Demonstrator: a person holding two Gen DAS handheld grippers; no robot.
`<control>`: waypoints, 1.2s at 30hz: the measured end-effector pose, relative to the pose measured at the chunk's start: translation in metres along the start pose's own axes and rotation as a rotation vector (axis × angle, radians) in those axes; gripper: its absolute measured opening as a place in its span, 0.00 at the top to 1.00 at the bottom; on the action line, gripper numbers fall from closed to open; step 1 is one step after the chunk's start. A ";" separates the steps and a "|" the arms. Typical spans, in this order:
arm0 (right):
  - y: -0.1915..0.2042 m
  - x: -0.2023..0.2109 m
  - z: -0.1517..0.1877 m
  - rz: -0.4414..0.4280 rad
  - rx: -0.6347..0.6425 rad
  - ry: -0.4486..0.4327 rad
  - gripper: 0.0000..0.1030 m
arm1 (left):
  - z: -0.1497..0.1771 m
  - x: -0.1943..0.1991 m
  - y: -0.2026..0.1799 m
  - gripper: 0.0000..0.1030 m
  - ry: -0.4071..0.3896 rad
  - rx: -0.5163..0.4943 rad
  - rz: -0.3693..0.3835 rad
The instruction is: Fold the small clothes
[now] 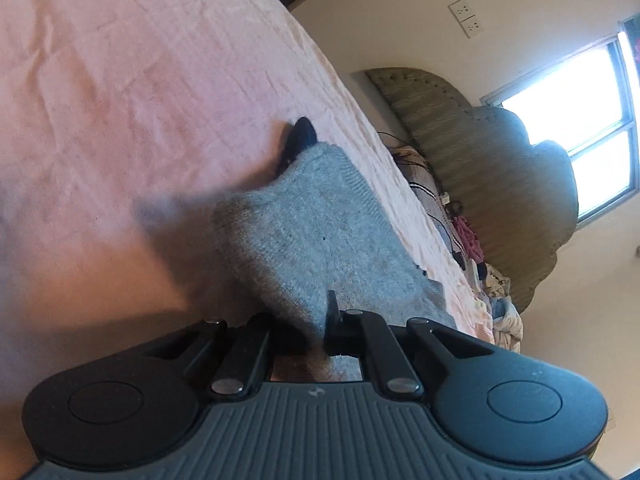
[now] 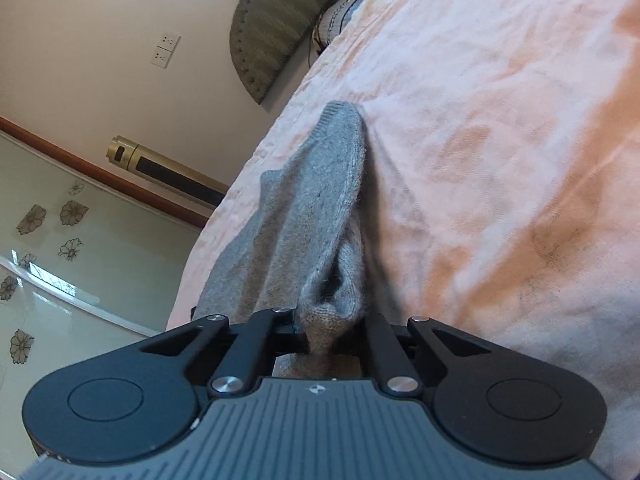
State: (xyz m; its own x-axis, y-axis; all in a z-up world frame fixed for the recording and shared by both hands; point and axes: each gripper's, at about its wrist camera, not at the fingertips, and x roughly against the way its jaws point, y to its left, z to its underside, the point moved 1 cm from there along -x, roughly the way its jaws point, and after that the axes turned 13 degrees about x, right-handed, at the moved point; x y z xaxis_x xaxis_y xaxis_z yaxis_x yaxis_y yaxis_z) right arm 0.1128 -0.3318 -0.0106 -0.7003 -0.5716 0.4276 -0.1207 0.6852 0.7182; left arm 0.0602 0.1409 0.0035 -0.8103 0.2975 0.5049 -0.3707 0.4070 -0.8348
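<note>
A small grey knitted garment [image 1: 320, 224] hangs stretched over the pink bedsheet [image 1: 132, 80]. My left gripper [image 1: 320, 328] is shut on one edge of it, the knit bunched between the jaws. A black tip [image 1: 300, 136] shows past the garment's far end. In the right wrist view the same grey garment [image 2: 316, 208] runs away from me to a ribbed end. My right gripper [image 2: 324, 332] is shut on its near edge, with cloth folded up between the fingers. The fingertips of both grippers are hidden by the cloth.
The pink sheet [image 2: 500, 140] covers the whole bed. A padded grey-green headboard [image 1: 480, 168] stands against the wall, with cables and loose clothes [image 1: 476, 248] piled at that end. A window [image 1: 580, 120], wall sockets [image 2: 164, 50] and a gold cylinder [image 2: 160, 168] are beyond the bed.
</note>
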 end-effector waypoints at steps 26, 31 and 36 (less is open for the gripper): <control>0.010 0.046 0.067 -0.059 -0.069 0.144 0.87 | 0.018 0.066 0.055 0.96 -0.037 0.012 -0.053; 0.023 0.070 0.066 -0.099 -0.004 0.147 0.88 | 0.024 0.114 0.053 0.96 -0.076 -0.020 0.025; 0.011 0.093 0.078 -0.045 0.029 0.222 0.82 | 0.035 0.140 0.070 0.95 -0.012 -0.161 -0.077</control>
State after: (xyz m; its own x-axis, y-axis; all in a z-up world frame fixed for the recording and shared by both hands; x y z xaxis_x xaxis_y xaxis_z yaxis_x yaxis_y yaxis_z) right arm -0.0084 -0.3420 -0.0053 -0.5223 -0.6850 0.5079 -0.1708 0.6676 0.7247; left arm -0.0951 0.1807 0.0074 -0.7879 0.2500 0.5627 -0.3555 0.5614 -0.7473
